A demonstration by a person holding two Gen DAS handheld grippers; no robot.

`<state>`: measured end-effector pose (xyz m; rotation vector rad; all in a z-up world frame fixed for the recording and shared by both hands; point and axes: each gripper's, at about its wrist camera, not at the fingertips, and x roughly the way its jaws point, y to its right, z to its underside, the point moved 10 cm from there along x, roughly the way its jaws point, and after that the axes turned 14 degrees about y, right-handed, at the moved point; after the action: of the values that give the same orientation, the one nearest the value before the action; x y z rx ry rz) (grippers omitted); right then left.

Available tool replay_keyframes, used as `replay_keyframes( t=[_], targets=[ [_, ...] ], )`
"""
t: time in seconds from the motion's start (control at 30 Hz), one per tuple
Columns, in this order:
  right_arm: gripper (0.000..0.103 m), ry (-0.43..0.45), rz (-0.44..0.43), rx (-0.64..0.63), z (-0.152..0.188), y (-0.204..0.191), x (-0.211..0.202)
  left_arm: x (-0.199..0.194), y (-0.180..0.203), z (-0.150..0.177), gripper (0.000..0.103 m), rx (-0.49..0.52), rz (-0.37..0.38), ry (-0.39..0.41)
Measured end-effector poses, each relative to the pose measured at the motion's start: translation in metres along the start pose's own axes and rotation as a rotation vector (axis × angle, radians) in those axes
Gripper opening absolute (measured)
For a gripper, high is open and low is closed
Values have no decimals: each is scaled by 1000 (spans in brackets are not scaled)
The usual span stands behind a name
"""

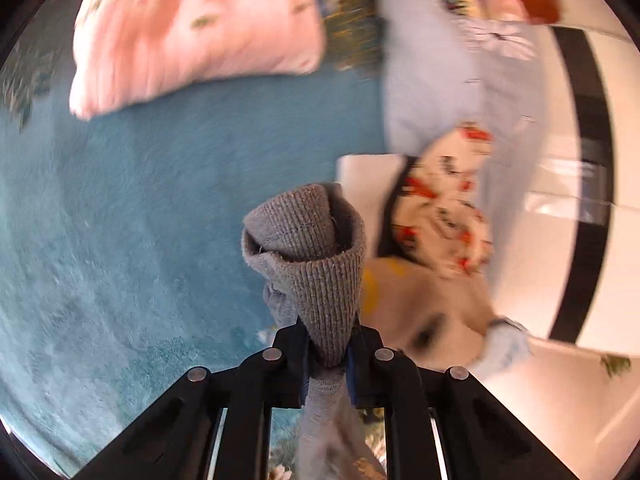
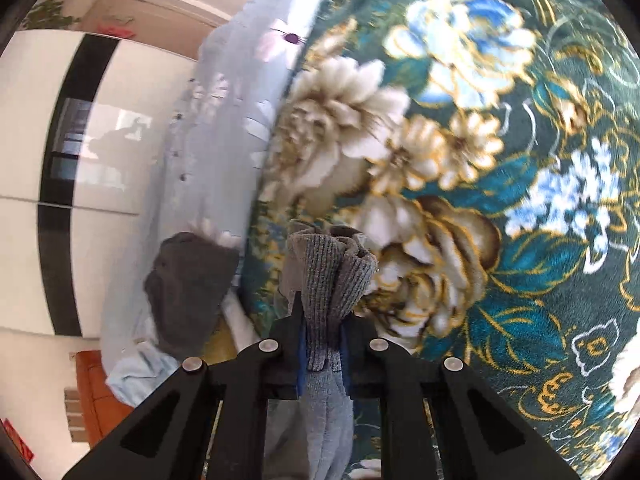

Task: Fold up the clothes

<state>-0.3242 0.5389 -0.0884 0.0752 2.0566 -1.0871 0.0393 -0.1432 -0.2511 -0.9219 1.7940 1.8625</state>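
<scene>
Left gripper (image 1: 329, 346): jaws clamped on the ribbed cuff of a grey garment (image 1: 316, 264), held above a teal blanket (image 1: 140, 208), with a pink pillow (image 1: 192, 28) far left and a pale blue cloth (image 1: 432, 80) to the right. Right gripper (image 2: 323, 336): jaws clamped on another ribbed grey cuff (image 2: 332, 272), over a floral blanket (image 2: 480, 160); a dark grey folded item (image 2: 188, 292) lies to the left.
</scene>
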Motion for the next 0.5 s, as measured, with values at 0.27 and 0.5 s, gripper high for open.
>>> replay_keyframes(
  t=[0.27,0.5],
  targets=[
    [14,-97,187,-12,34,113,-8,6,-134,12,20,29,-238,-120],
    [14,-148,348,22,60,173,12,9,-156,15,22,-32,-301,-86]
  ],
)
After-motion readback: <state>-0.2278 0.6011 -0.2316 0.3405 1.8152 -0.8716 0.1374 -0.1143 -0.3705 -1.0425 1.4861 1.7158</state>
